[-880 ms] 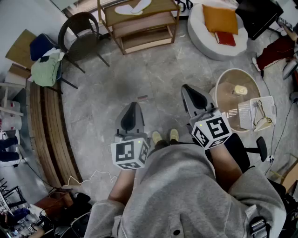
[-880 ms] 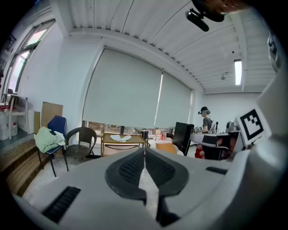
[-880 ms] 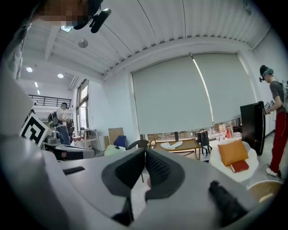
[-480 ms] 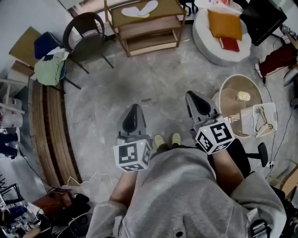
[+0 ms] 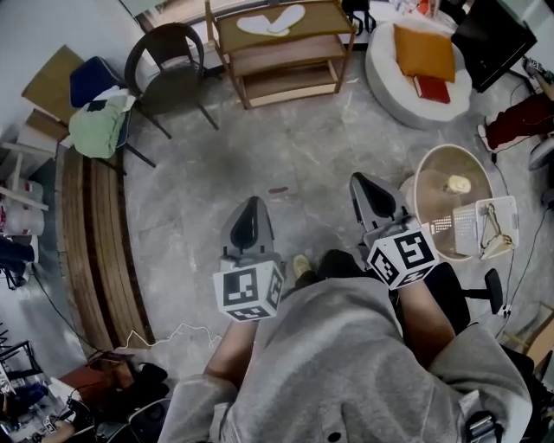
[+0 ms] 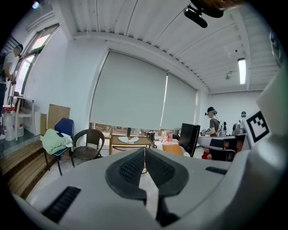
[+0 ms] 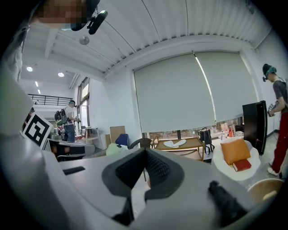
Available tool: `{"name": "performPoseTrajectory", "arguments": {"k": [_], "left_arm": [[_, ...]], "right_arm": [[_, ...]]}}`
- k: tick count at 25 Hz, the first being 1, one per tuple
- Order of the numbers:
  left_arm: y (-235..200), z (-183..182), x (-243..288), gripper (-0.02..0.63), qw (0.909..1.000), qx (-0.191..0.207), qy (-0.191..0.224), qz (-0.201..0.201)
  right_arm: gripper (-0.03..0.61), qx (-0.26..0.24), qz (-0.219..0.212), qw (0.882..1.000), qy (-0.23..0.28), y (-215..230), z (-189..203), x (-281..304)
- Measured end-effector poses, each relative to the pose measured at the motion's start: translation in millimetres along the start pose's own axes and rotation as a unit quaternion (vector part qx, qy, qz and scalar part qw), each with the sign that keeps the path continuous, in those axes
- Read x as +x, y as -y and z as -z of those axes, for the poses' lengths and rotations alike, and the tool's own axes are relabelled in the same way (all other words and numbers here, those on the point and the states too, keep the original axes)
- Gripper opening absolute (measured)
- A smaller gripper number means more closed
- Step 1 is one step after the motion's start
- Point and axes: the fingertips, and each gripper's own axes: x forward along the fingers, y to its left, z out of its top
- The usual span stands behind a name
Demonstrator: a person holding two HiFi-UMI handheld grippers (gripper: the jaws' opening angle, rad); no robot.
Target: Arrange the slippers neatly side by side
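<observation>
Floor (image 5: 294, 147) lies open to shelf (image 5: 286, 54) (chair (image 5: 169, 78) left).

wicker chair (image 5: 173, 85) | wooden shelf (image 5: 290, 82) beside it | orange cushion (image 5: 424, 50), red book (image 5: 431, 87) on white pouf (image 5: 389, 86)

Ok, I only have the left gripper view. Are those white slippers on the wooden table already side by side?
Observer: No. The head view shows the slippers angled in a V on top of the table, not parallel.
Operator: Is the right gripper holding anything?
Observer: No. In the right gripper view, the right gripper has its jaws together with nothing between them.
</observation>
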Motion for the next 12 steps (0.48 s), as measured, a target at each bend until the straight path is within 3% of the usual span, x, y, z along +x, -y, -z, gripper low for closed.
{"name": "performPoseTrajectory", "arguments": {"k": [12], "left_arm": [[-12.6, -5.7, 6.7, 0.020, 0.9999, 0.006, 0.006, 0.008]], "right_arm": [[0.023, -0.015, -0.003, 1.000, 0.012, -6.3, -4.9, 16.0]]}}
